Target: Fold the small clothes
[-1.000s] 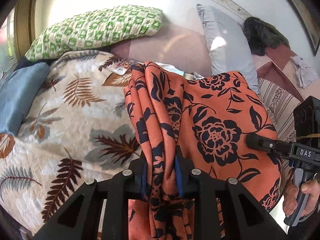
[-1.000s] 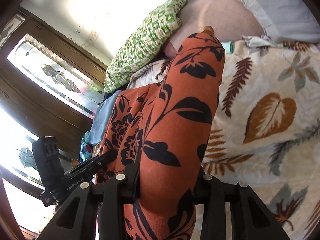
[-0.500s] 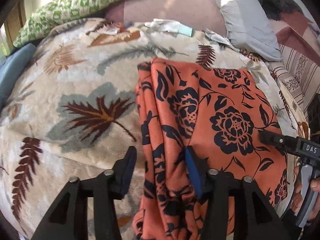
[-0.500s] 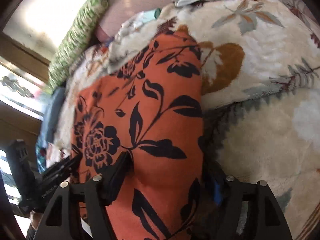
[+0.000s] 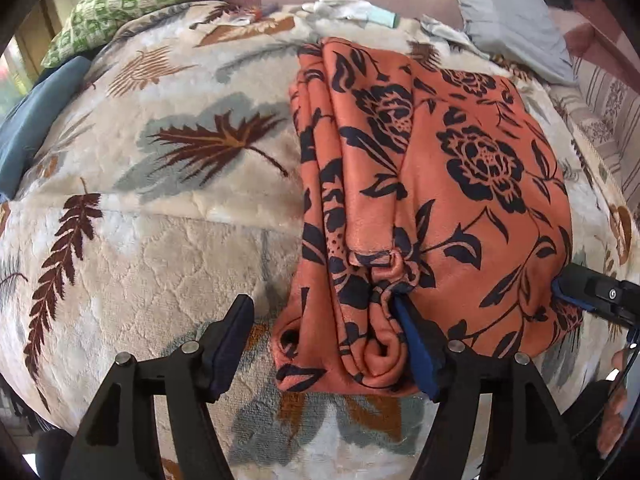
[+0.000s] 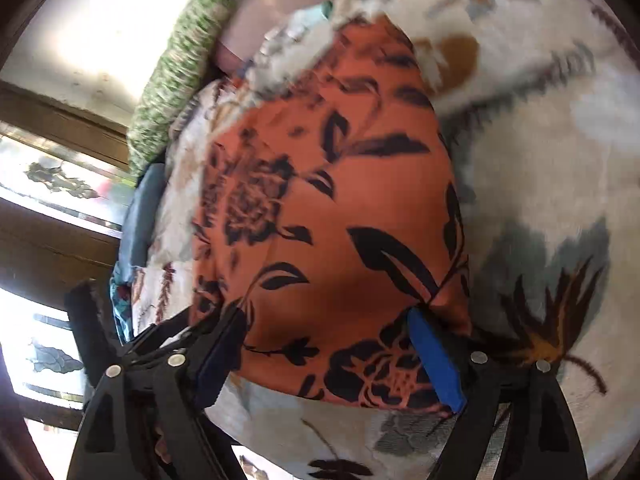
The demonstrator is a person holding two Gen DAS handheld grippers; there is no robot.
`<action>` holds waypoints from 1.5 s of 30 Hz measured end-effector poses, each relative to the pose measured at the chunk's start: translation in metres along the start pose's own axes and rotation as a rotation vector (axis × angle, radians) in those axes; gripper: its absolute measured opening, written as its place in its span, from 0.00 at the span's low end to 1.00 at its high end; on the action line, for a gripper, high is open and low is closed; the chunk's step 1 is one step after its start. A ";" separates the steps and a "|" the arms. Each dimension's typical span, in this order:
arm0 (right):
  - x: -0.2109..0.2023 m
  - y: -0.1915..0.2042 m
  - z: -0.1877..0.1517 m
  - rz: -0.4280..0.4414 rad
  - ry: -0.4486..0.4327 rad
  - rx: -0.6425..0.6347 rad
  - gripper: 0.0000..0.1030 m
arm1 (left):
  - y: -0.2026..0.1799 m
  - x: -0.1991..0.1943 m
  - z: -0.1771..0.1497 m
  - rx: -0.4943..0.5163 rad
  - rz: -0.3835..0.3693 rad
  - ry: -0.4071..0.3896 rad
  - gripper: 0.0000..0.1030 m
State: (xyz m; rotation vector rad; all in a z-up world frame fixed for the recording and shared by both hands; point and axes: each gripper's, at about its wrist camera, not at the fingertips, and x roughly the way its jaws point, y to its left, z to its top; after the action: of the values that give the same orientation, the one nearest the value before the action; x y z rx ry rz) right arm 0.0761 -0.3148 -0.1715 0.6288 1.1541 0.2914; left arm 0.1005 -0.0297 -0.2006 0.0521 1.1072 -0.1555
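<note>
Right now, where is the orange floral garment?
The orange floral garment lies folded on the leaf-print blanket, right of centre in the left wrist view, between both open grippers.

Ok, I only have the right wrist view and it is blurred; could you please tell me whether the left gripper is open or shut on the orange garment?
Observer: The left gripper is open. The orange garment lies folded on the blanket.
Operator: Thank you. Is it touching the cloth at all?
Observer: Only one of its fingers touches the garment's bunched near edge. The other stands apart over the blanket.
Operator: And is the garment's left side tidy?
Observer: Not quite. Several layers show along that side, and they curl into rolls at the near end.
</note>
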 end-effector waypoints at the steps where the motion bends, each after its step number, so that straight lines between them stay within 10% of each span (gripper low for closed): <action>1: -0.008 0.006 0.000 0.000 -0.028 -0.019 0.83 | -0.001 -0.007 0.001 0.014 0.011 -0.008 0.70; 15: -0.090 0.081 -0.055 -0.443 -0.204 -0.307 0.83 | -0.018 -0.108 -0.027 0.076 0.078 -0.195 0.80; 45: -0.125 0.099 -0.089 -0.567 -0.316 -0.362 0.83 | -0.040 -0.152 -0.040 0.068 0.018 -0.249 0.86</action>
State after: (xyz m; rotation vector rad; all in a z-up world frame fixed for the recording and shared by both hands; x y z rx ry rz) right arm -0.0440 -0.2741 -0.0406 0.0121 0.8982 -0.0859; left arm -0.0073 -0.0496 -0.0806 0.1006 0.8530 -0.1782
